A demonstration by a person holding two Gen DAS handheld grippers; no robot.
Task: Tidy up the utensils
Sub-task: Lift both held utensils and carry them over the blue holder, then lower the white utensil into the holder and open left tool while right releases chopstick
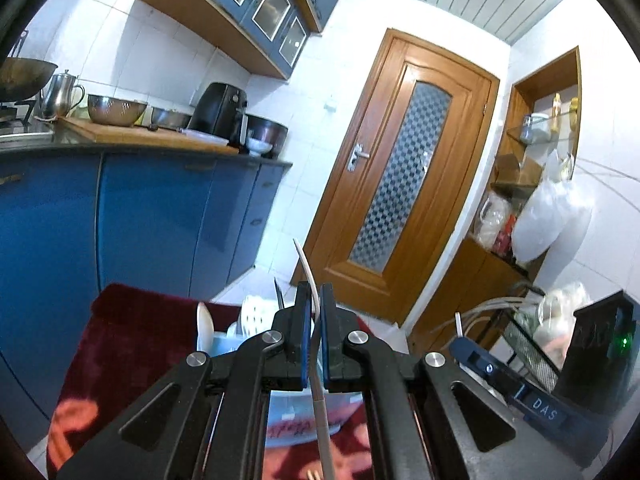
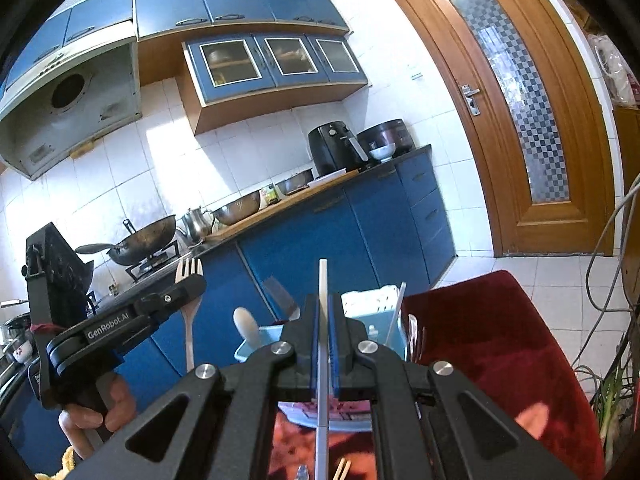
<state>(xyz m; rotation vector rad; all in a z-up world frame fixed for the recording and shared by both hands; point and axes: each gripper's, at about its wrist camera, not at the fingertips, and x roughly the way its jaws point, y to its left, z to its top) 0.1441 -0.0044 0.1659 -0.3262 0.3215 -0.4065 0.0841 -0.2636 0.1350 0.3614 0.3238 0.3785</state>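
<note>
My left gripper (image 1: pixel 315 300) is shut on a white fork (image 1: pixel 310 276), held upright above the table. In the right wrist view the same gripper (image 2: pixel 188 280) stands at the left with the fork's tines (image 2: pixel 189 267) above its fingers. My right gripper (image 2: pixel 323 304) is shut on a white chopstick (image 2: pixel 322 280) that points straight up. Below both grippers stands a light blue utensil holder (image 2: pixel 256 344) with a white slotted part (image 2: pixel 372 300). A white spoon (image 2: pixel 246 326), a metal spatula (image 2: pixel 280 292) and another chopstick (image 2: pixel 394 314) stand in it.
The holder sits on a dark red cloth (image 2: pixel 480 340) covering the table. A plate (image 2: pixel 332 420) lies under the grippers. Blue kitchen cabinets (image 2: pixel 340 232) and a counter with bowls, a wok and an air fryer (image 2: pixel 332 146) are behind. A wooden door (image 2: pixel 520 100) is at the right.
</note>
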